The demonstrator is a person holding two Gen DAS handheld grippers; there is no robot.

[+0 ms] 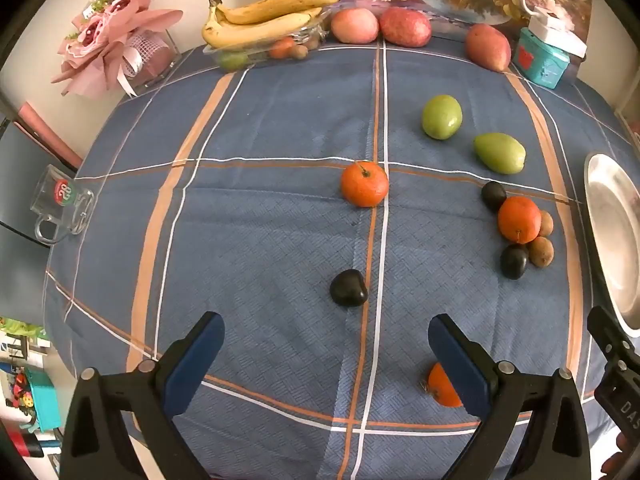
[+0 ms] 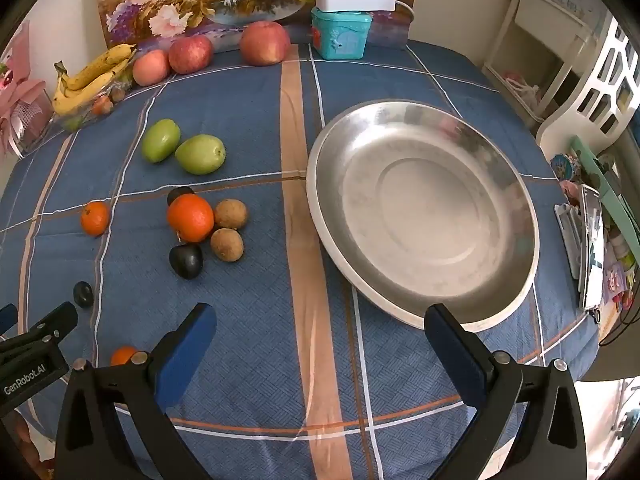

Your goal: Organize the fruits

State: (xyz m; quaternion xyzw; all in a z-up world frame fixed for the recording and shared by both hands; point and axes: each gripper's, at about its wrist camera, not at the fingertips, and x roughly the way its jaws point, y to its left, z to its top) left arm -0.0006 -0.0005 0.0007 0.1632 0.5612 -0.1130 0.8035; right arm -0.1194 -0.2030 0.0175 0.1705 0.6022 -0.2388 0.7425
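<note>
**Loose fruit on the cloth, empty dish waiting, both grippers wide and empty**

The fruit to be sorted lies scattered over the blue checked tablecloth (image 2: 256,320), none of it yet in the metal dish (image 2: 420,216), which sits bare on the right side of the table, likely as the collecting place. Nearest the dish is a tight cluster: an orange (image 2: 190,217) touching two brown round fruits (image 2: 231,213), with one dark plum (image 2: 186,261) just below it and another half hidden behind it. Two green fruits (image 2: 200,154) lie side by side farther back. A small tangerine (image 1: 364,184) sits alone mid-table, a lone dark plum (image 1: 349,288) lies nearer the left gripper, and another tangerine (image 1: 442,386) is partly hidden behind that gripper's right finger.

At the far edge, bananas (image 1: 260,20) rest on a clear tray with small fruit under them, and three red apples (image 2: 265,43) line up by a flower painting; these look already tidy, so probably stay put.

The left gripper (image 1: 326,354) hangs above the near table, jaws spread wide, gripping nothing. The right gripper (image 2: 320,344) hangs likewise between the cluster and the dish, jaws wide and empty. Both point steeply down, suited to a grasp from above. A glass mug (image 1: 60,204) stands at the left edge, well apart.
</note>
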